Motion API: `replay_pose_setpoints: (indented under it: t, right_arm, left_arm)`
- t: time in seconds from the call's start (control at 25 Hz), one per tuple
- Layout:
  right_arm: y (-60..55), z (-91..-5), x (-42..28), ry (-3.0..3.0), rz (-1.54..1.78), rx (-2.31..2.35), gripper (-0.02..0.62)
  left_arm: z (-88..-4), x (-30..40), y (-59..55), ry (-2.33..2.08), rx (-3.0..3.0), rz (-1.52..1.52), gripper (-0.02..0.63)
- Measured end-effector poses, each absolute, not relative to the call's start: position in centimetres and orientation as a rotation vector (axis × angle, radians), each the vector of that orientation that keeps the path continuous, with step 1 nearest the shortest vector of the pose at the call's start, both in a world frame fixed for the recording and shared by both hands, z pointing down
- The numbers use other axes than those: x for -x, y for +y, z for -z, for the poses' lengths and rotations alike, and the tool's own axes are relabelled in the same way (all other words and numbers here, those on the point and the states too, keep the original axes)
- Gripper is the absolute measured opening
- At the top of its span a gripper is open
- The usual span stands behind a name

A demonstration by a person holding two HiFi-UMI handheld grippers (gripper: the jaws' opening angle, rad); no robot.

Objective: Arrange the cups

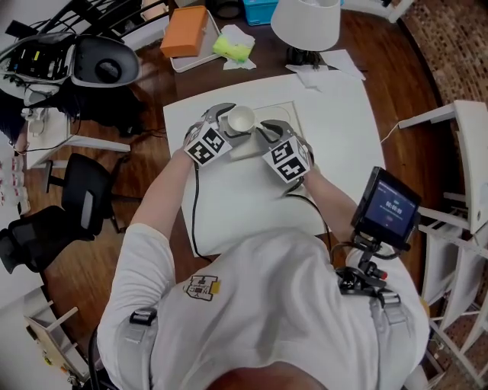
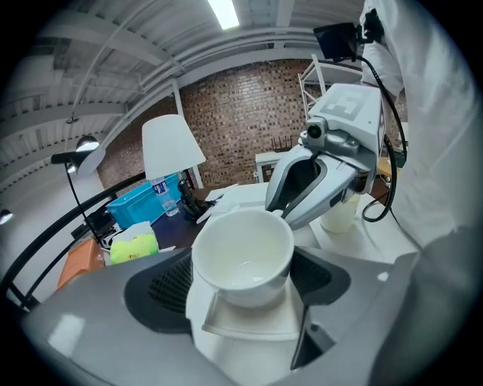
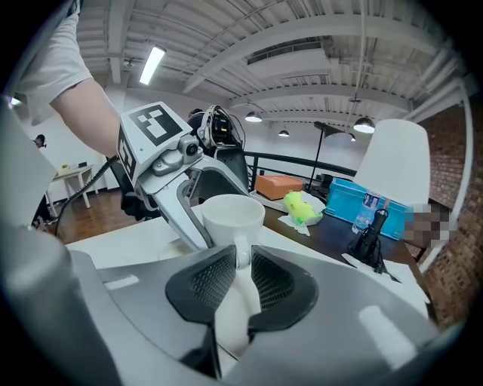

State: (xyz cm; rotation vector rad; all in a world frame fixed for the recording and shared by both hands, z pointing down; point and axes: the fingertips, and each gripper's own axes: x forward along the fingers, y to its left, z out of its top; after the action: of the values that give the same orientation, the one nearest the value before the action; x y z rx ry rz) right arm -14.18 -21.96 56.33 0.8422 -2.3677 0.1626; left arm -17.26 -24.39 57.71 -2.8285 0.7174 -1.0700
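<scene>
**A loft-style office or studio workspace**

Bare beams (image 3: 302, 45) and ducts are running across an open white ceiling. A strip light (image 2: 224, 11) is glowing among them. A brick wall (image 2: 249, 113) is closing off the far side. A black office chair (image 1: 84, 199) is standing on a plank floor (image 1: 76, 274). A dark wooden table (image 1: 381, 61) is carrying a lamp (image 1: 306, 21), a blue box (image 2: 143, 202) and an orange box (image 1: 185, 30). White shelving (image 1: 465, 152) is standing alongside.

Nothing is reading clearly here. The small screen (image 1: 387, 204), well right of the right gripper (image 1: 258, 131) fingers (image 1: 268, 128), is showing pale lines too tiny to read; the water bottle (image 3: 368, 211) label beyond them is blurring out.
</scene>
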Motion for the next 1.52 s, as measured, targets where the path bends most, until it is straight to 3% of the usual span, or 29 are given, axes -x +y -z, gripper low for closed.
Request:
replay_pose_setpoints:
  t: [0.12,0.52,0.92,1.2,1.52]
  right_arm:
    - [-22.1,-56.0,14.5,-2.397,-0.168,-0.838,0.086]
    - [-19.7,-52.5,13.3,-2.424,-0.088,-0.903,0.076]
    - [-13.4,-50.1,11.5,-2.464,-0.059,-0.921,0.048]
    - [-6.4,-52.9,10.7,-2.458,-0.113,-0.832,0.031]
    - [0.3,-57.5,9.6,-2.405,-0.157,-0.704,0.000]
  left_arm:
    - [-57.7,17.7,-24.6,0.736,2.814,1.064,0.400]
    - [-52.5,18.7,-22.1,0.863,2.799,0.915,0.393]
    - [-46.8,18.4,-15.2,1.102,2.850,0.537,0.184]
    - [-50.9,17.0,-7.9,1.226,2.948,0.500,0.000]
    - [-57.2,14.2,-1.1,1.259,3.089,0.598,0.000]
